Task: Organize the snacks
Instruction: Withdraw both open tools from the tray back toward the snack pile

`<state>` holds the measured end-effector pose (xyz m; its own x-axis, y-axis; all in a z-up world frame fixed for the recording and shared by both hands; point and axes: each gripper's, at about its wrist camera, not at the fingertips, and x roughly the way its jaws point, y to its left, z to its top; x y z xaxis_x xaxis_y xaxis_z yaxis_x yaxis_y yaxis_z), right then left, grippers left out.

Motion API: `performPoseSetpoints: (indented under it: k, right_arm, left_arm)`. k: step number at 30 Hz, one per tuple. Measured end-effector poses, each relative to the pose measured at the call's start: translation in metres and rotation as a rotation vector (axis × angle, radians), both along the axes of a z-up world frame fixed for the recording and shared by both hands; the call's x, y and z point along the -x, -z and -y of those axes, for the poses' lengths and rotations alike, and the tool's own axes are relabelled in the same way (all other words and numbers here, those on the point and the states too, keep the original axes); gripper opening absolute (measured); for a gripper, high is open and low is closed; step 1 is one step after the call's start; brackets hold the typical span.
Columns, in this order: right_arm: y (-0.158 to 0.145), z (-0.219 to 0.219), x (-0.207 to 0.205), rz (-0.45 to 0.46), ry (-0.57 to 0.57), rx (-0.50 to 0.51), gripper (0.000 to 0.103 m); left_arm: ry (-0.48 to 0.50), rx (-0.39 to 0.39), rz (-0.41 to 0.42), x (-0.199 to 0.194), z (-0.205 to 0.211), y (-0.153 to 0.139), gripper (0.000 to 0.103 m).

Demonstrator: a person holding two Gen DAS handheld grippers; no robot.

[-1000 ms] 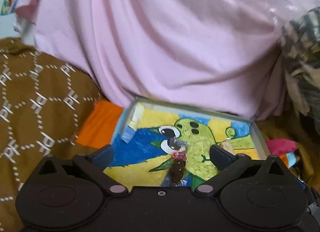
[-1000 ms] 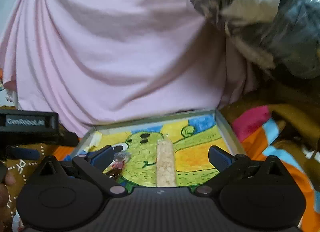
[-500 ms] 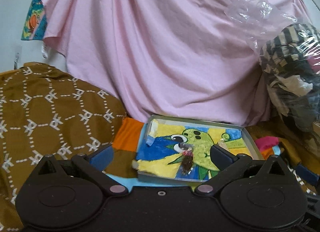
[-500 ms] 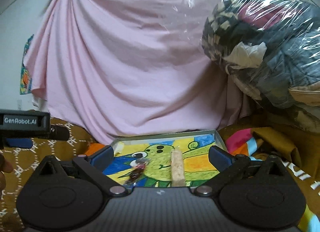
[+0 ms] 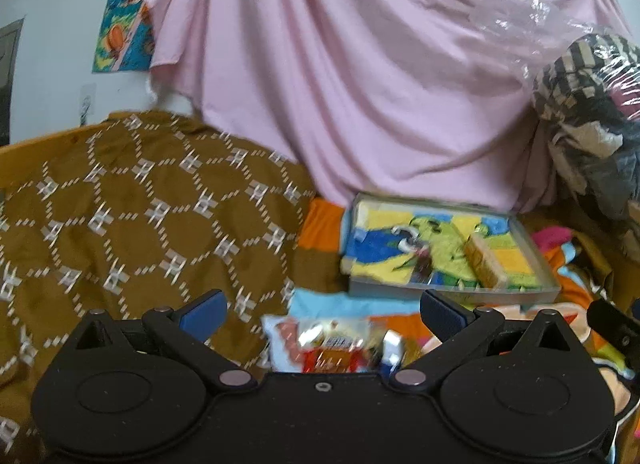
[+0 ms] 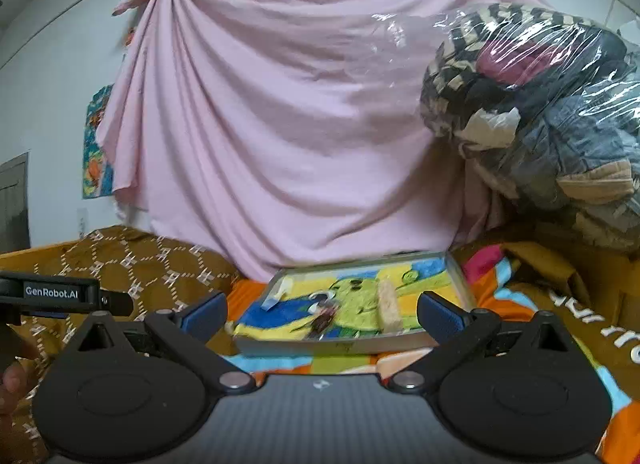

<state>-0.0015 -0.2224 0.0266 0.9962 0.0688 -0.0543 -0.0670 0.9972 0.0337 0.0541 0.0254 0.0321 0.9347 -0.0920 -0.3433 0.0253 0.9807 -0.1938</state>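
Observation:
A shallow grey tray (image 5: 448, 290) (image 6: 332, 344) lined with a bright cartoon drawing lies on the bed ahead. In it rest a pale beige snack bar (image 5: 486, 262) (image 6: 389, 305) and a small dark wrapped sweet (image 5: 423, 264) (image 6: 323, 317). A pile of wrapped snacks (image 5: 334, 346), red, white and silver, lies on the bedding close in front of my left gripper (image 5: 322, 314). That gripper stands open and empty just above the pile. My right gripper (image 6: 322, 314) is open too, empty, short of the tray's near rim.
A pink cloth (image 6: 280, 124) hangs behind the tray. A brown patterned blanket (image 5: 132, 216) rises on the left. A plastic-wrapped bundle of clothes (image 6: 540, 112) bulges at the right. Colourful bedding (image 6: 516, 304) surrounds the tray. A hand (image 6: 12, 384) holds the left gripper.
Both grippers have pulled back and up from the tray, which now looks smaller and farther. The snack pile has come into the left wrist view. The bar and sweet stay in the tray.

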Motion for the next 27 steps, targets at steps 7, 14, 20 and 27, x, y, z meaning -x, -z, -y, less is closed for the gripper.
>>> performPoseSetpoints:
  k: [7,14,20,27]
  right_arm:
    - [0.013,-0.014,0.016,-0.107,-0.020,0.012,0.103]
    - [0.032,-0.025,0.014,-0.273,-0.004,0.052,0.103]
    - [0.040,-0.033,0.008,-0.341,-0.011,0.101,0.103]
    - [0.049,-0.036,-0.004,-0.446,-0.029,0.124,0.103]
  left_arm:
    - [-0.004,0.013,-0.106,0.017,-0.016,0.021,0.102]
    - [0.026,-0.055,-0.196,0.023,-0.011,0.035,0.102]
    - [0.064,-0.088,-0.280,0.016,-0.006,0.045,0.102]
    - [0.103,-0.062,-0.355,0.009,-0.004,0.054,0.102]
